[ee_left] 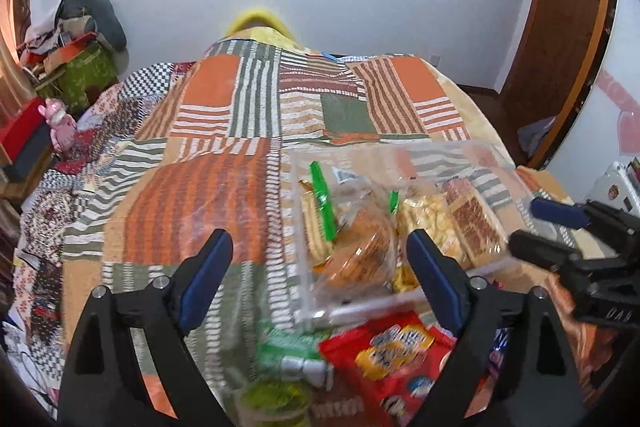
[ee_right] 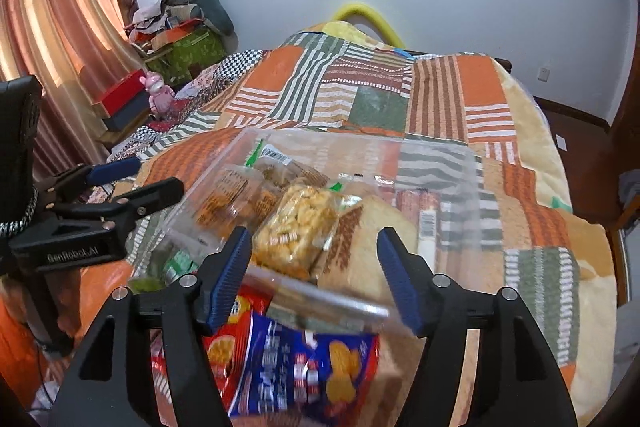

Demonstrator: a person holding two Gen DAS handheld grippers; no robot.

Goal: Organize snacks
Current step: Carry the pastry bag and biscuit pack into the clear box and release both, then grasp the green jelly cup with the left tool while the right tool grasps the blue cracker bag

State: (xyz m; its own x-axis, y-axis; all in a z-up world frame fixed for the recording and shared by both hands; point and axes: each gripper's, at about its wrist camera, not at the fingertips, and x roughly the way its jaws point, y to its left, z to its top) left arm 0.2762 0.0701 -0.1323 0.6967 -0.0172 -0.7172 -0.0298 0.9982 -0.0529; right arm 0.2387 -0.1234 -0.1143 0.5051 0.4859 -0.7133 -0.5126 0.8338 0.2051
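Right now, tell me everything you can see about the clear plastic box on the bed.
The clear plastic box is a see-through, rigid-looking bin, open-topped, resting on the patchwork quilt. Inside lie wrapped biscuits, a round pastry and other packets. The red snack bag lies against its near wall. Neither gripper touches it.

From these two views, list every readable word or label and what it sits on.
"GenRobot.AI": on the left claw body, right wrist view.
Red snack bag: lettering blurred, unreadable.
Blue snack bag: print blurred, unreadable.
Barcode label on a packet in the clear box: too small.
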